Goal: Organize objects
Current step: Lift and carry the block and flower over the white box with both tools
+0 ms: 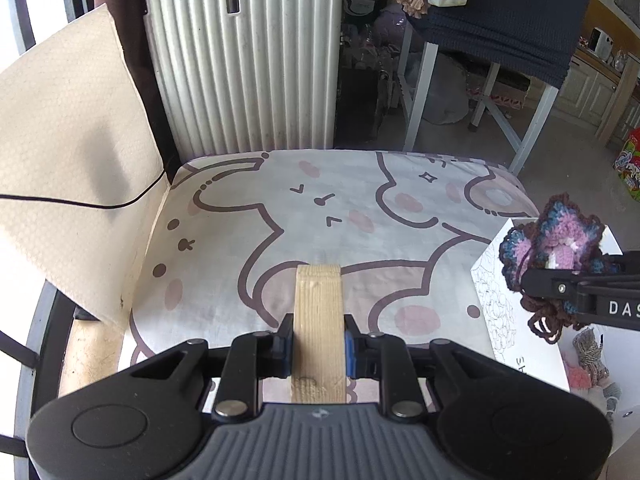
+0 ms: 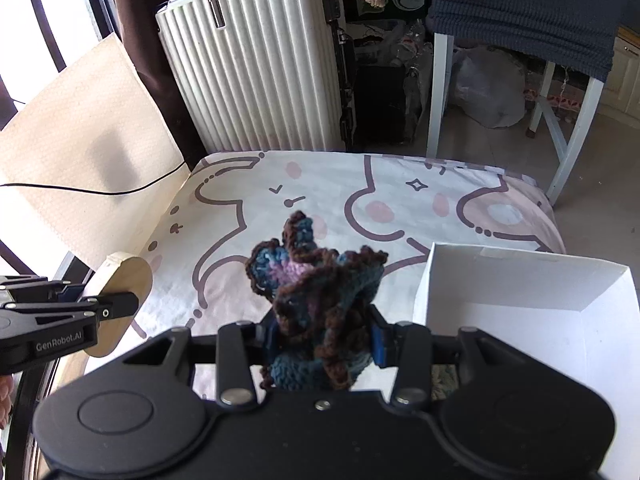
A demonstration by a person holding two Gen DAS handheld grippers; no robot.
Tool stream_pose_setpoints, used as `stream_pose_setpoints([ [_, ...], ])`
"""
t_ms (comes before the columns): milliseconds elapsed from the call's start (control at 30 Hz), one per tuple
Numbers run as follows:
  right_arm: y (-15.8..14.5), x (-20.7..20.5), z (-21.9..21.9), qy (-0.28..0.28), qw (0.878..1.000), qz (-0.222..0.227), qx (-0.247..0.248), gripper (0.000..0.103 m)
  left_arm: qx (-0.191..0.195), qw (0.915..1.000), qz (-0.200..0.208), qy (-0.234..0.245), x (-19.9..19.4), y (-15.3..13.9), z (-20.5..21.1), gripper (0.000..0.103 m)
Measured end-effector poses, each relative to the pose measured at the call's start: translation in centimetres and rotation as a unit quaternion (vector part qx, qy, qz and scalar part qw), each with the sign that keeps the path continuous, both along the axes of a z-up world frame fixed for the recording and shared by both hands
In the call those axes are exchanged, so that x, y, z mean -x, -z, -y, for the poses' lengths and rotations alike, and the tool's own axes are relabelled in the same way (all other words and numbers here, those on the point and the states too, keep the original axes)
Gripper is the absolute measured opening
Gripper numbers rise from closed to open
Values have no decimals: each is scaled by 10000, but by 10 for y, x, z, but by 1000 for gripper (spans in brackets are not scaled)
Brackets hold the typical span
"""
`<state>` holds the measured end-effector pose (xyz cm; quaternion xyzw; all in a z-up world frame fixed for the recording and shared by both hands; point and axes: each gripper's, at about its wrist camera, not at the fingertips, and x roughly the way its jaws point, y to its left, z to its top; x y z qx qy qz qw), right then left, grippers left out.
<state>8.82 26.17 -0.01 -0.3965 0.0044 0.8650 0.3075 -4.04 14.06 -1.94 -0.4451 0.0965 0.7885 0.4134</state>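
My left gripper (image 1: 318,346) is shut on a pale wooden piece (image 1: 319,320), seen edge-on above the cartoon-print cloth (image 1: 320,208). From the right wrist view the same wooden piece (image 2: 128,280) shows as a flat oval disc in the left gripper (image 2: 116,304). My right gripper (image 2: 322,338) is shut on a crocheted piece (image 2: 316,292) in brown, blue and pink yarn, held above the cloth (image 2: 400,200). In the left wrist view that crocheted piece (image 1: 552,248) hangs at the right, over the white box (image 1: 516,320).
A white box (image 2: 520,280) stands open at the right on the cloth, with yarn items (image 1: 588,364) inside. A ribbed white suitcase (image 2: 256,72) stands behind. A cream padded sheet (image 1: 68,152) with a black cable leans at left. White table legs (image 2: 438,92) stand behind right.
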Motion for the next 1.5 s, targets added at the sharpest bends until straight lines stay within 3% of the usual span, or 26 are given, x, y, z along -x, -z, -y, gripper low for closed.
stream_pose_setpoints([
  [267, -11, -33, 31, -156, 9997, -82, -156, 43, -135, 9994, 116, -306, -24, -5, 30, 24],
  [767, -21, -61, 48, -402, 9988, -143, -241, 43, -159, 9988, -122, -447, -46, -31, 53, 24],
  [1167, -28, -67, 31, -268, 9993, -142, -205, 43, -284, 9994, -160, 141, -49, -41, 9, 24],
  [1500, -40, -107, -8, 278, 9992, -108, -262, 43, -324, 9963, -73, 797, -76, -42, -44, 24],
])
